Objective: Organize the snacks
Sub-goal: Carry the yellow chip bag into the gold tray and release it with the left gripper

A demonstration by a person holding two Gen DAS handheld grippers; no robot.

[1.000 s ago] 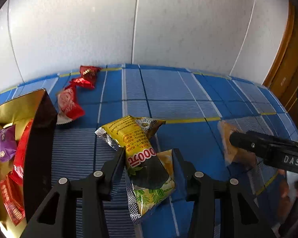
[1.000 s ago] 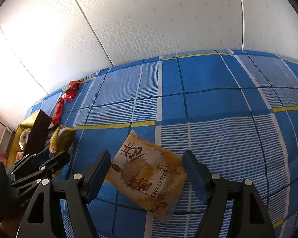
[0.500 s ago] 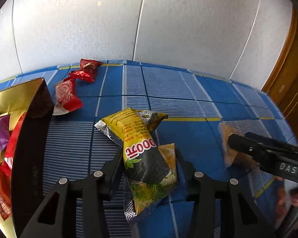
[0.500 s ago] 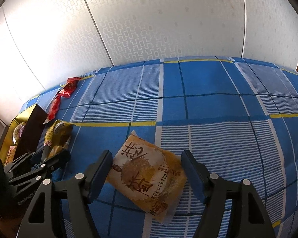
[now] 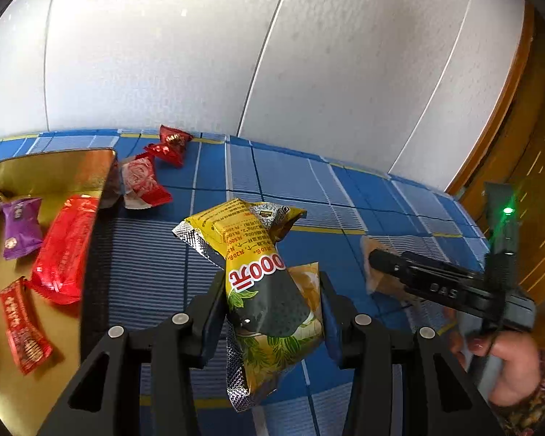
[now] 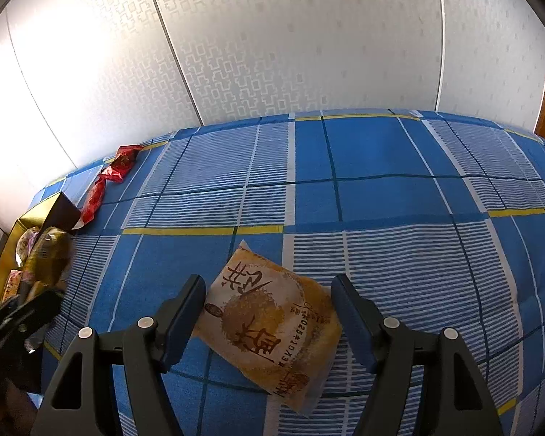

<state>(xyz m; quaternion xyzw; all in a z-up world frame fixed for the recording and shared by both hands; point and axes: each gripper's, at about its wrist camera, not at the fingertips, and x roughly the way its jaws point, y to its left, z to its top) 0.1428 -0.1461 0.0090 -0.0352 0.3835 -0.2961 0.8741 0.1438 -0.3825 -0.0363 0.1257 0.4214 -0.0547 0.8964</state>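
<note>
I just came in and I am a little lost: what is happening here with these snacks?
A person is sorting snacks on a blue checked cloth with two hand-held grippers. The left gripper is shut on a yellow packet, next to a gold box that already holds several snacks. The right gripper is open around an orange packet lying flat on the cloth, not yet gripped. A few red candies lie loose beyond the box.

Gold box [image 5: 47, 174] wall blocks left; red candies [image 5: 145, 181] beyond; blue cloth [image 6: 381, 167] open ahead.
</note>
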